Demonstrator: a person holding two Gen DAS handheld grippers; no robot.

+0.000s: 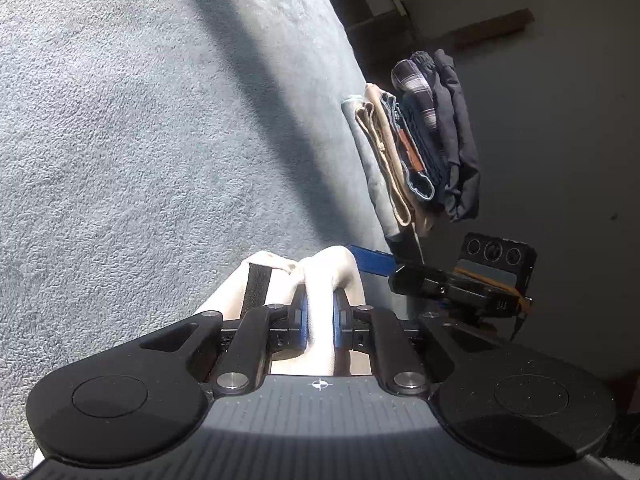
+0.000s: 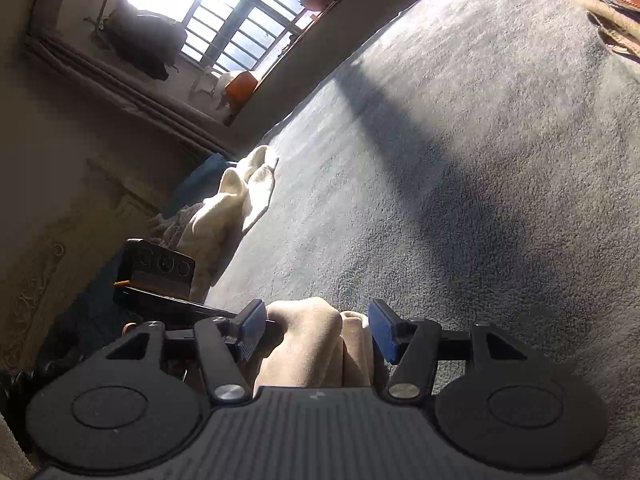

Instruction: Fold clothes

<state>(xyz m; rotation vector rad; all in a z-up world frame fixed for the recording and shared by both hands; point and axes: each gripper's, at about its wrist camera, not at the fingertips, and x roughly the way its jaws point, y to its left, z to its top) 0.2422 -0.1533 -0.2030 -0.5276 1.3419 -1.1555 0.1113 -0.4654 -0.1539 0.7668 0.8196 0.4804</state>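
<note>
Closest to me, my left gripper [image 1: 320,320] is clamped tight on a bunched fold of a cream garment [image 1: 320,272] that has a black strap or band running across it. My right gripper [image 2: 316,330] has its blue pads spread apart with the same pale cloth humped between them, though I can't be sure the pads actually touch it. Beyond lies the grey fleece blanket [image 1: 120,120] it rests on. Farther off, a folded stack [image 1: 420,140] of tan, denim, checked and dark pieces sits at the blanket's edge, while a loose cream heap [image 2: 236,200] waits by the wall, so I judge some work remains. I can read no labels.
</note>
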